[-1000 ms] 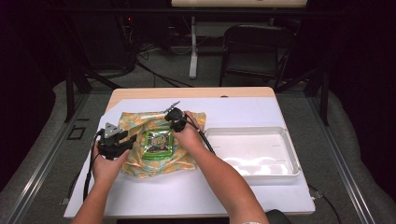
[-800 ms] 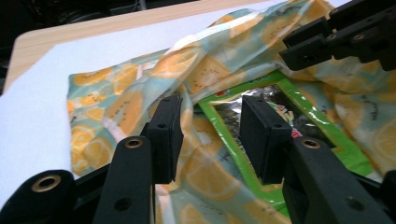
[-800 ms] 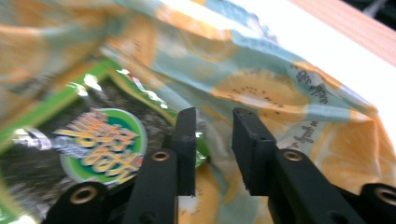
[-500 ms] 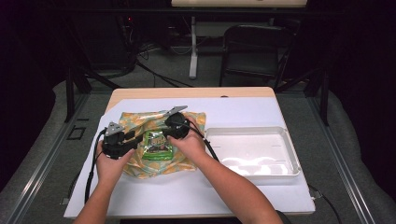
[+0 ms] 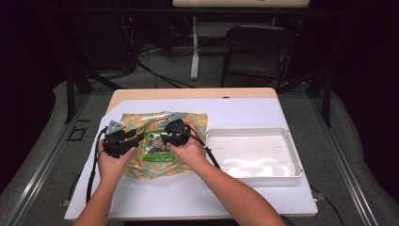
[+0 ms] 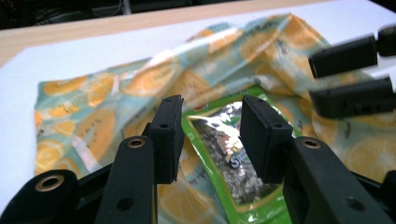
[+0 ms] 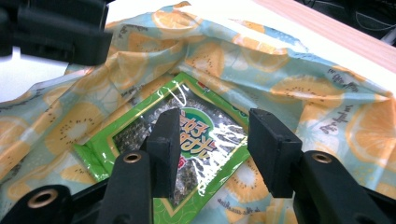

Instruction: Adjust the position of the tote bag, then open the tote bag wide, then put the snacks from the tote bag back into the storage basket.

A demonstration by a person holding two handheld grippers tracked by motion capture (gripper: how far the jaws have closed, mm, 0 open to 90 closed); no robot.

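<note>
On the left side of the table [image 5: 235, 197], the left gripper [image 5: 136, 137] rests low over the orange-print cloth [image 5: 141, 167]. Its jaws stand wide apart and hold nothing.

In the middle of that cloth lies the green snack packet [image 5: 156, 147], flat, with its shiny front up. The cloth is spread out under it, with its far edge bunched up.

Next comes the right gripper [image 5: 164, 136], just above the packet. Its jaws have just been opening, and nothing is between them now.

Far to the right sits the white tray [image 5: 294, 160], well apart from the cloth.

It looks like the packet has been set down for wrapping. The next move likely calls for 1 gripper to pinch a cloth edge and fold it over the packet.
</note>
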